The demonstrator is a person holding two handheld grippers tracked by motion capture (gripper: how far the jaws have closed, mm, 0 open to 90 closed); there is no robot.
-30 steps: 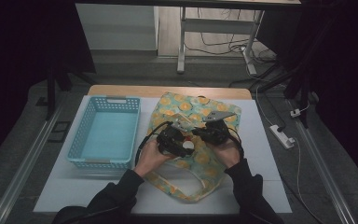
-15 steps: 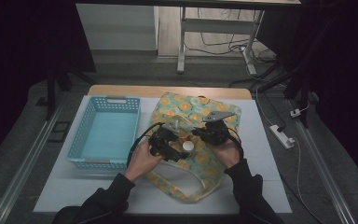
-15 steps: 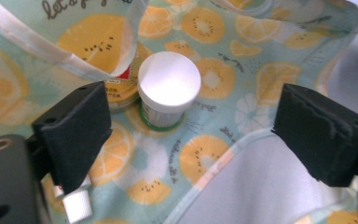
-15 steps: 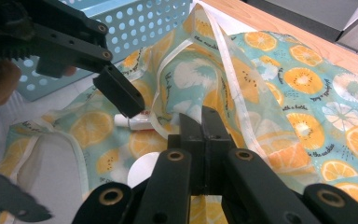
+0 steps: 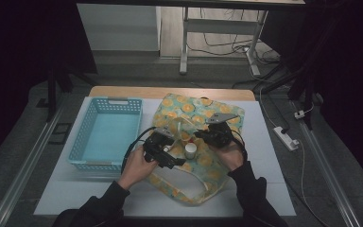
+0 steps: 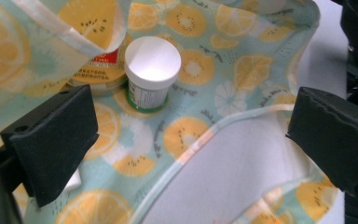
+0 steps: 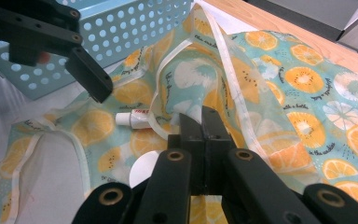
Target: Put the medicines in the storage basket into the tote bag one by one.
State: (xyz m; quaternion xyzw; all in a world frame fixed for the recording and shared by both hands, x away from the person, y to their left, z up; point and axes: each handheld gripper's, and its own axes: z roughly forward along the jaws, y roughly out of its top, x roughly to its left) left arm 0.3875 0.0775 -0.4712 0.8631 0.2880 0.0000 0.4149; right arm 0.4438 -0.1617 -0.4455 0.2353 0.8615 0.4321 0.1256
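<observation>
Two grippers work over a fruit-print cloth bag (image 5: 203, 142) lying flat on the bench (image 5: 269, 156). Left gripper (image 6: 191, 140): its jaws have just been opening and now stand wide apart, nothing between them but bag fabric and a patch of bare bench below. Just ahead of it a small white-capped jar (image 6: 152, 70) stands upright on the bag, touching a flat round tin (image 6: 95, 74) that is half covered by a fold of cloth. Right gripper (image 7: 204, 126): its jaws are pressed together on a raised fold of the bag. Beyond its tips a small white tube (image 7: 133, 119) lies on the bag, and farther off stands a blue perforated basket (image 7: 135, 28).
</observation>
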